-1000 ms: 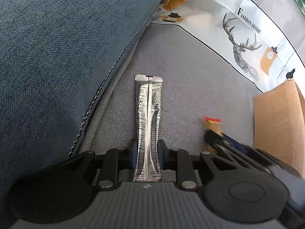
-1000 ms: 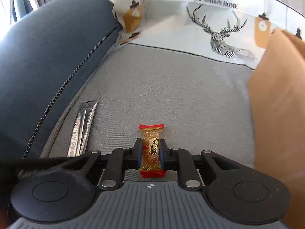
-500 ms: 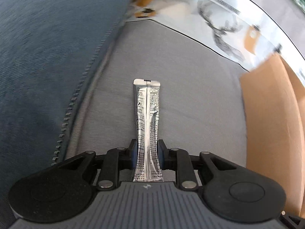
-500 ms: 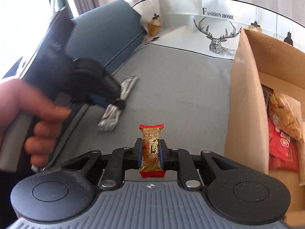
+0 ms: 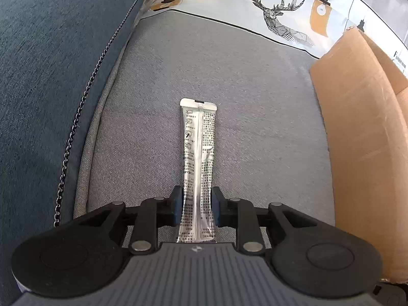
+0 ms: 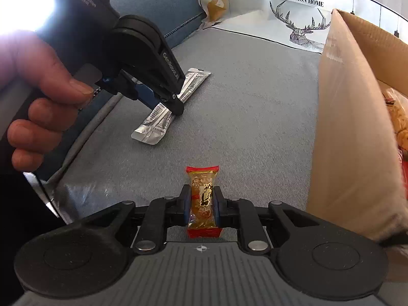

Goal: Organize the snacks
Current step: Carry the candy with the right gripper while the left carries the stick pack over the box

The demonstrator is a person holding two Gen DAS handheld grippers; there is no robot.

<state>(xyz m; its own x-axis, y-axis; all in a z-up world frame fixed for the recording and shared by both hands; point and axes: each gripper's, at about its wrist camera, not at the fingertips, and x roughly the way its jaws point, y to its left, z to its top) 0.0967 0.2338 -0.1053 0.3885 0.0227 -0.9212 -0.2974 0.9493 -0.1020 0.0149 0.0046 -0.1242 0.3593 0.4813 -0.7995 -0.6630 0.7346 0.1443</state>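
the left gripper [image 5: 195, 209] was clamped narrowly on a silver stick packet [image 5: 197, 158], which ran forward past the fingers above the grey cushion [image 5: 229, 89]. the right gripper [image 6: 202, 205] was closed on a gold candy [image 6: 202, 199]. the cardboard box [image 6: 352, 127], right of the fingers, was cut off, its contents hard to read. since a second ago, both snacks had been lifted toward it.

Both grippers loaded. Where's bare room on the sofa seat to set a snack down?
Bare grey seat cushion lies between the silver stick pack and the cardboard box wall, back to the deer-print cloth. Crowded: inside the box, and left by the blue cushion.
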